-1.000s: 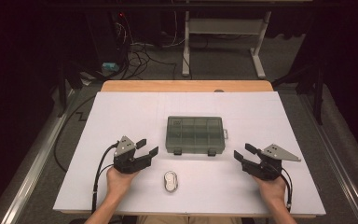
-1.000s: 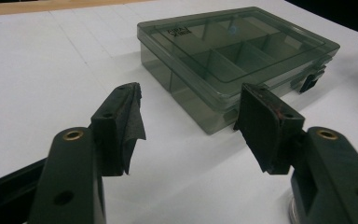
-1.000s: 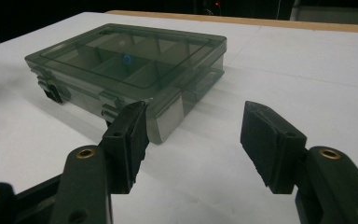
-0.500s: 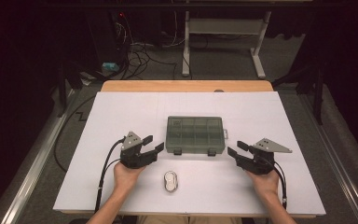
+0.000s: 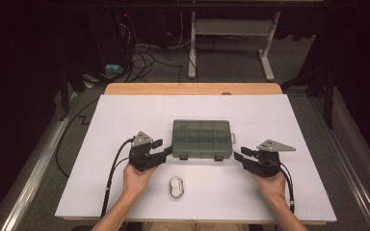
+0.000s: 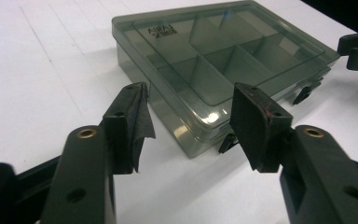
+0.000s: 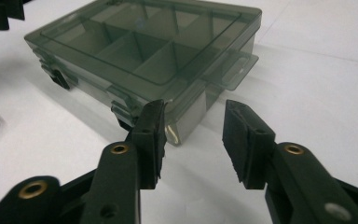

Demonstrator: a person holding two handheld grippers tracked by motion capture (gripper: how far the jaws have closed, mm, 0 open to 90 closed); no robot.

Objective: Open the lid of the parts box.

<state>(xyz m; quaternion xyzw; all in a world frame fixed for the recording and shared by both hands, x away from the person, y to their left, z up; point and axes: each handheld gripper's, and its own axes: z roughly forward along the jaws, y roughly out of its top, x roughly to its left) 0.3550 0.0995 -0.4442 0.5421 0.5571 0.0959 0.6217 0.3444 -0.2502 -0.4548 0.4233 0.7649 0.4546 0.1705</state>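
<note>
A smoky grey see-through compartment box [image 5: 202,138] lies with its lid down in the middle of the white table; its latches face the person. My left gripper [image 5: 161,148] sits at the box's near left corner and is open. Its jaws have just been closing, and the box corner [image 6: 191,140] lies just ahead of the gap, untouched. My right gripper [image 5: 238,155] sits at the near right corner, open too, its jaws also just closing. The box corner [image 7: 182,126] stands right in front of its gap [image 7: 194,112], clear of the pads.
A small white oval object [image 5: 176,186] lies near the front edge between the person's hands. The white table cover [image 5: 125,115] ends at a wooden strip [image 5: 192,88] at the back. Cables trail from both grippers toward the front edge.
Both grippers have moved inward toward the box's near corners, the left one further. The jaws of both stand narrower than before. The box and the white object have not moved.
</note>
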